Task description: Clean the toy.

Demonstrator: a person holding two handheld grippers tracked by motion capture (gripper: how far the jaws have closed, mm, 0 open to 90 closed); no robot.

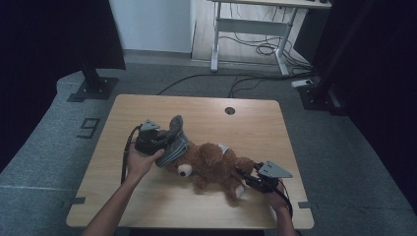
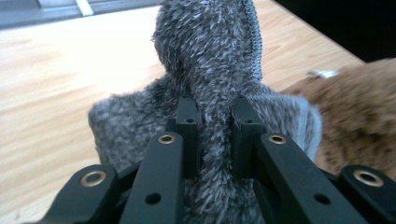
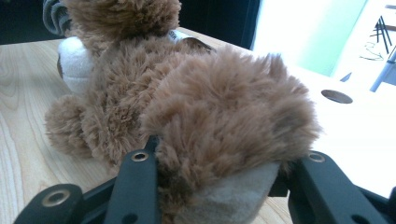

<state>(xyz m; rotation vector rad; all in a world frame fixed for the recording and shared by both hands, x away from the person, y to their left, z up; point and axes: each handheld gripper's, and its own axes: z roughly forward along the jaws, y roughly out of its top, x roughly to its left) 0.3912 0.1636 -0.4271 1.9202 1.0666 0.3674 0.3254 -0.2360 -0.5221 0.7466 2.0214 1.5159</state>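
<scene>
On table (image 1: pixel 147 206), left gripper (image 2: pixel 215 116) clamps grey hat (image 2: pixel 210 70), right gripper (image 3: pixel 219 172) grips bear (image 1: pixel 211 164) by foot (image 3: pixel 224 130).

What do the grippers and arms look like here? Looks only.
Left gripper and right gripper: black bodies, each topped by a grey three-cornered plate. A black cable loops from the left one. Their jaws are black bars with brass-ringed holes. Forearms bare, no sleeves.
</scene>
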